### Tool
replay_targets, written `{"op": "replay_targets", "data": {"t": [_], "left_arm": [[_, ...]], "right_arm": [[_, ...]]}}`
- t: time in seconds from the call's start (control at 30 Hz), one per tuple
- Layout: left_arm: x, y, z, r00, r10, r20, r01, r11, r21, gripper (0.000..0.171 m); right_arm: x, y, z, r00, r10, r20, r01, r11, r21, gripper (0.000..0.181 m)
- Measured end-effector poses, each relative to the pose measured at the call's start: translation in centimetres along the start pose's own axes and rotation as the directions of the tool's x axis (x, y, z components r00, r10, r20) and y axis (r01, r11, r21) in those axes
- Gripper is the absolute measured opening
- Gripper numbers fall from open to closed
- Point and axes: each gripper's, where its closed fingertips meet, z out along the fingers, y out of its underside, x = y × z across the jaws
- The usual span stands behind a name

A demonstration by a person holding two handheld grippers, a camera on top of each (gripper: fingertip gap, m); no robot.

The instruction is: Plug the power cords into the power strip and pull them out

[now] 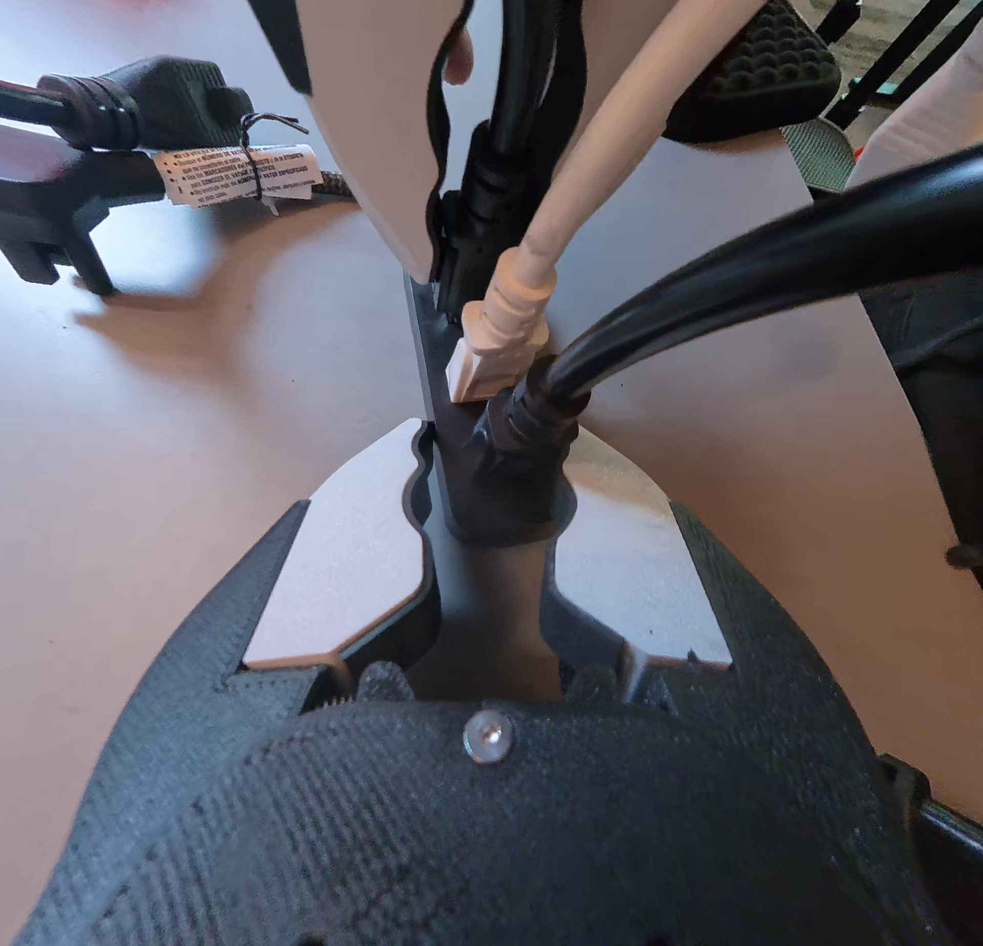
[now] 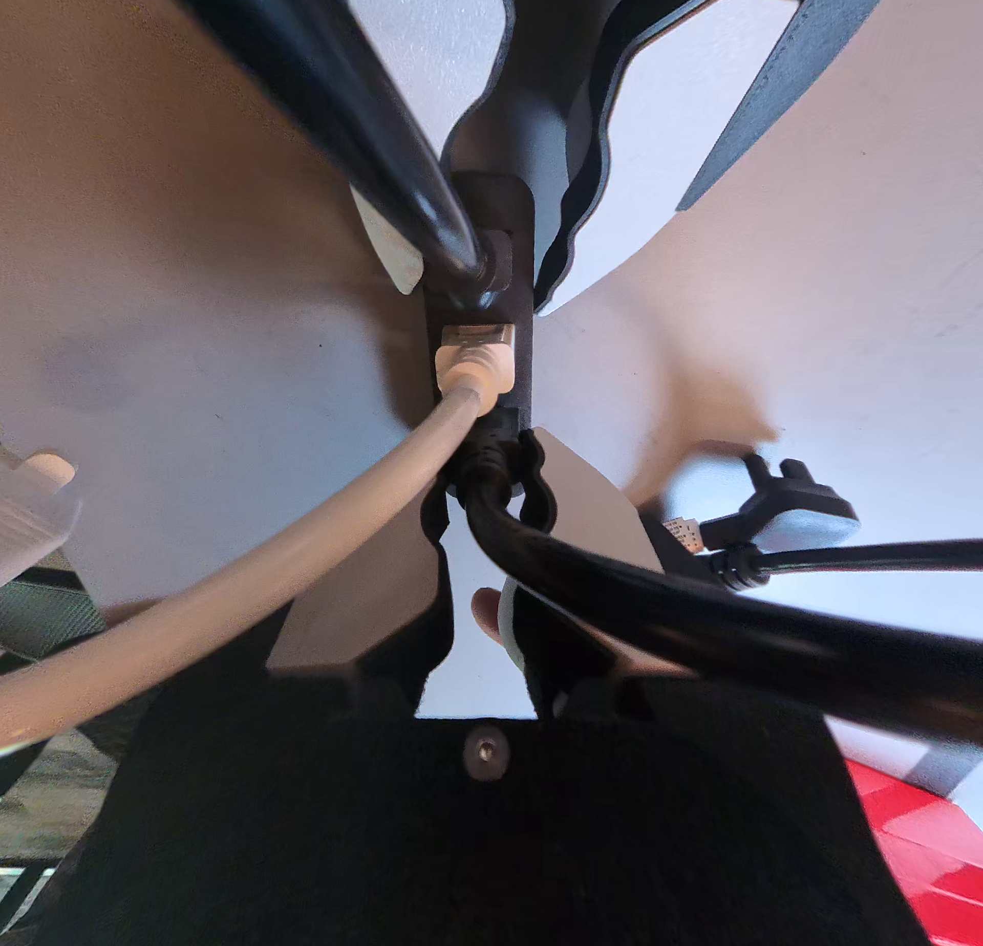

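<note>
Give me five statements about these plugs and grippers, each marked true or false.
1. A beige plug sits in the power strip between two black plugs. True.
2. The power strip is white. False: it is dark.
3. A loose black plug with a white tag lies on the table. True.
4. The right gripper grips the beige plug. False: it grips the end black plug.
5. The left gripper clasps the power strip. True.

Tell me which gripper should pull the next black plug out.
Right, probably. The right gripper pinches the black plug at its end of the power strip, while the left gripper clamps the strip itself, bracing it.
</note>
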Motion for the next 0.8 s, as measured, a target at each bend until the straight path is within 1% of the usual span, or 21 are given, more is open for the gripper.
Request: {"op": "replay_targets", "data": {"t": [0.07, 0.13, 0.2, 0.27, 0.33, 0.47, 0.57, 0.77, 0.8], "left_arm": [[-0.16, 0.0, -0.14, 0.999, 0.01, 0.036, -0.011, 1.0, 0.017, 0.042], [-0.8, -0.01, -0.51, 0.994, 0.031, 0.101, -0.034, 0.999, 0.022, 0.041], [-0.8, -0.03, -0.5, 0.993, 0.033, 0.114, -0.036, 0.999, 0.031, 0.041], [-0.75, -0.03, -0.46, 0.99, 0.047, 0.132, -0.051, 0.998, 0.028, 0.041], [-0.74, -0.01, -0.47, 0.99, 0.042, 0.132, -0.046, 0.998, 0.031, 0.041], [-0.69, 0.02, -0.46, 0.992, 0.028, 0.126, -0.032, 0.999, 0.034, 0.041], [-0.72, 0.01, -0.46, 0.992, 0.013, 0.123, -0.018, 0.999, 0.038, 0.041], [-0.66, 0.0, -0.47, 0.993, -0.006, 0.122, 0.001, 0.999, 0.041, 0.041], [-0.65, 0.0, -0.47, 0.993, -0.007, 0.121, 0.002, 0.999, 0.041, 0.041]], "right_arm": [[0.2, -0.08, 0.02, 0.999, 0.036, 0.013, -0.037, 0.999, 0.022, 0.026], [0.77, -0.16, 0.03, 0.999, 0.052, -0.011, -0.051, 0.998, 0.044, 0.027], [0.64, -0.11, 0.03, 0.999, 0.042, -0.021, -0.042, 0.998, 0.037, 0.027], [0.66, -0.14, 0.05, 0.999, 0.054, -0.003, -0.054, 0.997, 0.046, 0.027], [0.72, -0.15, 0.08, 0.997, 0.078, 0.019, -0.079, 0.995, 0.06, 0.026], [0.6, 0.08, 0.03, 0.995, 0.096, 0.01, -0.097, 0.991, 0.091, 0.027], [0.72, -0.06, 0.12, 0.992, 0.117, 0.04, -0.121, 0.988, 0.099, 0.027], [0.61, -0.2, 0.14, 0.99, 0.133, 0.036, -0.137, 0.978, 0.155, 0.028], [0.54, -0.06, 0.36, 0.99, 0.136, 0.033, -0.139, 0.98, 0.145, 0.036]]}}
